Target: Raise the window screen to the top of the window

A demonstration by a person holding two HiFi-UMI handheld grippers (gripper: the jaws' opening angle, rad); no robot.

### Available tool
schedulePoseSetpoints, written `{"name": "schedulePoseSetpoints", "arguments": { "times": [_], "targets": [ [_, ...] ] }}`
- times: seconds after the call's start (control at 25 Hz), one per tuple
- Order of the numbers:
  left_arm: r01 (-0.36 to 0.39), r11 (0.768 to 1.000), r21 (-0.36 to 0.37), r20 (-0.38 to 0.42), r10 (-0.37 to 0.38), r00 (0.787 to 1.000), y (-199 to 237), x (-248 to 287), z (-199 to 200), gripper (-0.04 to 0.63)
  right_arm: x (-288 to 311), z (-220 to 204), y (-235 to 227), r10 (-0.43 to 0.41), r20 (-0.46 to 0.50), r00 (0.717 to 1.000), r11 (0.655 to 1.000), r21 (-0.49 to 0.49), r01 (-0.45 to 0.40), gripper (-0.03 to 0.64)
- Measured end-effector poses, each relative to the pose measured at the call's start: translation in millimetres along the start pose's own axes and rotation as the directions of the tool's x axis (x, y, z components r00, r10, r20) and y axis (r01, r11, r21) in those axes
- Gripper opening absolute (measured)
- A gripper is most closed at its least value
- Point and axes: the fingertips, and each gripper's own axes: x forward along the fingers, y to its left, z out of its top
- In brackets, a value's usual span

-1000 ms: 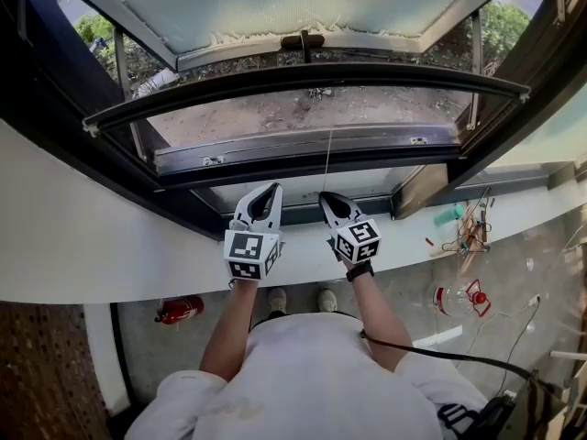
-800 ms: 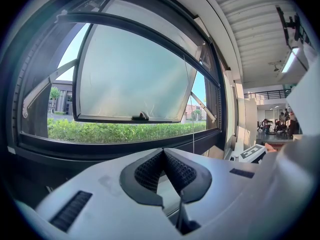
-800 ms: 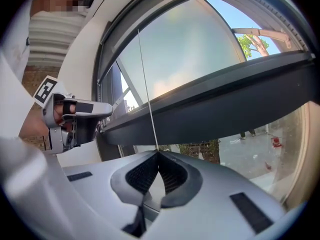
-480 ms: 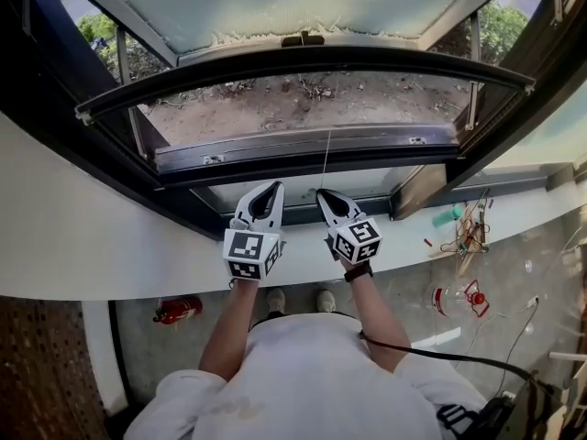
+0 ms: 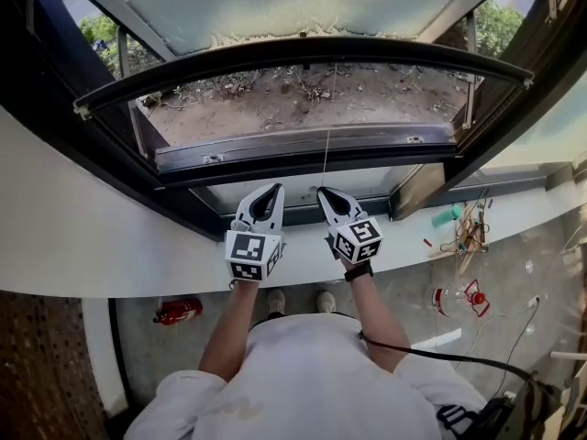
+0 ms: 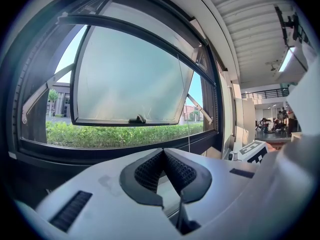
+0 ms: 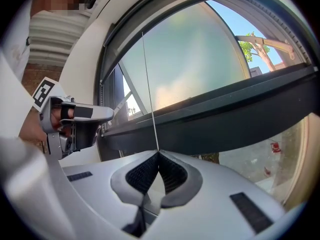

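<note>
With the right gripper [image 7: 159, 153] clamped on the thin pull cord [image 7: 149, 84] and the left gripper [image 6: 162, 150] closed empty just left, I'd feed the cord steadily so the screen bar [image 5: 303, 49], high across the far opening, rises level.

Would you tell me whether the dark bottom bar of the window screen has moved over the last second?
Yes, upward: the dark screen bar stands farther above the fixed grey lower window frame.

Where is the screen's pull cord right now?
Head view, centre: the pull cord runs from the right claw up to the dark screen bar.
</note>
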Motion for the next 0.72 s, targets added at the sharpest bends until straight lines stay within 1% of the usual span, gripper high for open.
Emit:
{"name": "schedulePoseSetpoints", "arguments": {
  "times": [0.12, 0.2, 0.4, 0.56, 0.72],
  "targets": [
    [0.001, 1.000, 0.002, 0.002, -0.001, 1.000, -0.7, -0.6, -0.5, 0.002, 1.3, 12.7, 3.2, 0.009, 0.033, 0.999, 1.000, -0.008, -0.009, 0.003],
    [-0.001, 1.000, 0.006, 0.010, 0.001, 1.000, 0.2, 0.7, 2.4, 0.002, 4.3, 27.1, 5.5, 0.016, 0.055, 0.998, 0.999, -0.031, -0.014, 0.003],
    [-0.007, 1.000, 0.002, 0.027, 0.007, 1.000, -5.2, -5.1, 15.4, 0.002, -1.6, 48.8, 15.0, 0.011, 0.065, 0.998, 0.997, -0.075, -0.006, 0.003],
    [-0.006, 1.000, 0.011, 0.066, 0.006, 0.998, -4.7, -4.0, 32.3, 0.002, -0.9, 58.9, 15.7, 0.006, 0.072, 0.997, 0.995, -0.100, 0.001, 0.003],
    [-0.008, 1.000, 0.016, 0.091, 0.007, 0.996, -4.7, -5.9, 46.0, 0.002, -5.2, 59.8, 18.6, 0.005, 0.075, 0.997, 0.994, -0.105, 0.003, 0.003]
  ]
}}
